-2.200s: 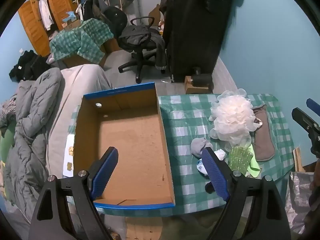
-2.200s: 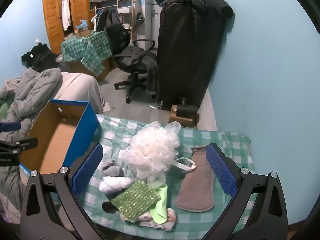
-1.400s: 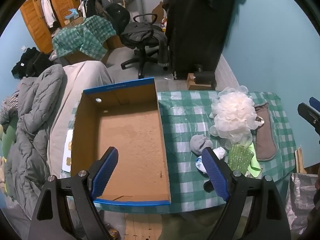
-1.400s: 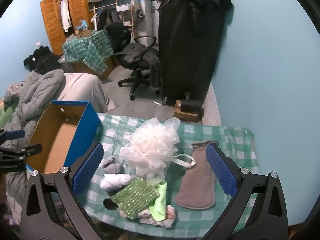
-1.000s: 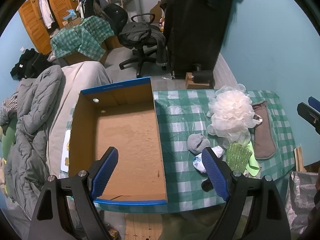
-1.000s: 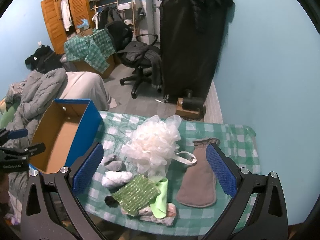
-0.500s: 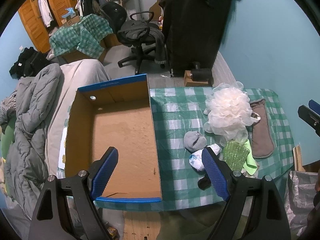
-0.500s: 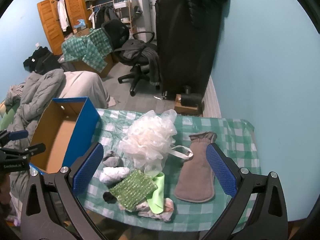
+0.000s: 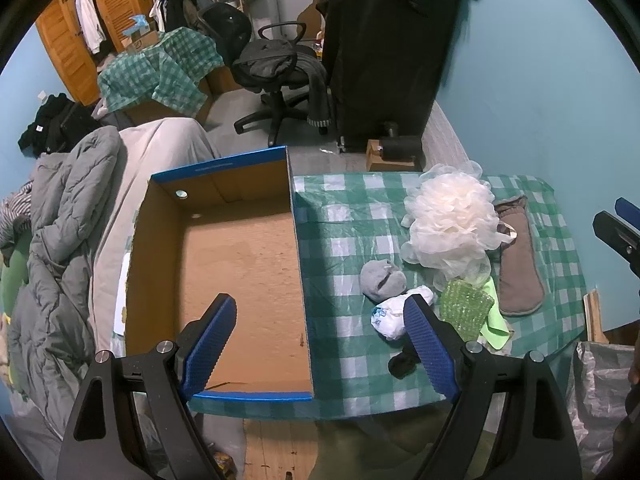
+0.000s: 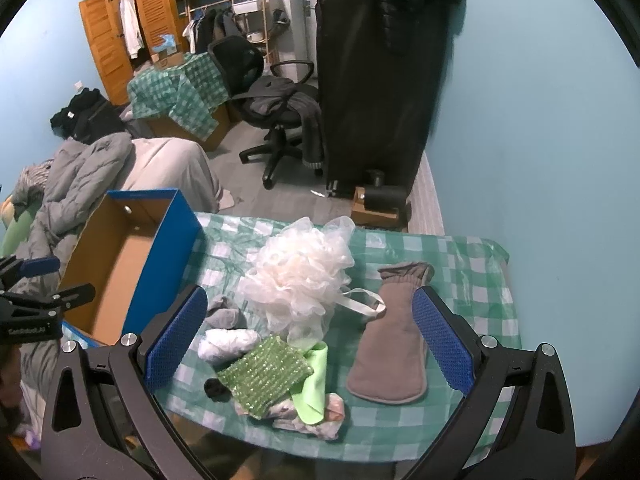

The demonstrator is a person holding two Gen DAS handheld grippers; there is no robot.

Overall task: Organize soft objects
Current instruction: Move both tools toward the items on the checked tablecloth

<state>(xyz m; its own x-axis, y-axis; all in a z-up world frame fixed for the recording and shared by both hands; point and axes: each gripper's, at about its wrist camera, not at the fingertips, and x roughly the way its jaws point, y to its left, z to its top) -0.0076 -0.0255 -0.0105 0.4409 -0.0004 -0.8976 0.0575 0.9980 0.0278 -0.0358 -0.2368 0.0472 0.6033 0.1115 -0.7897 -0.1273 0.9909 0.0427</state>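
Note:
An empty cardboard box with a blue rim (image 9: 224,216) (image 10: 160,216) stands on the left half of a green checked table (image 9: 340,220) (image 10: 472,276). To its right lie a white mesh bath pouf (image 9: 452,220) (image 10: 300,276), a brown-grey mitt (image 9: 518,260) (image 10: 390,344), a grey rolled sock (image 9: 382,276) (image 10: 224,314), a white rolled sock (image 9: 394,312) (image 10: 226,344), a green sparkly cloth (image 9: 466,312) (image 10: 264,376) and a small black item (image 9: 402,362) (image 10: 216,390). My left gripper (image 9: 320,344) hovers open over the box's near right corner. My right gripper (image 10: 308,344) hovers open above the pile.
A bed with a grey quilt (image 9: 60,232) lies left of the table. Beyond it are an office chair (image 9: 276,72), a tall black covered rack (image 10: 384,80) and a blue wall (image 10: 540,160) close on the right. A plastic bag (image 9: 596,392) sits by the table's near right corner.
Both views have drifted slightly to the right and a little back, so the box and pile sit further left in frame. Both grippers stay open; nothing on the table has moved.

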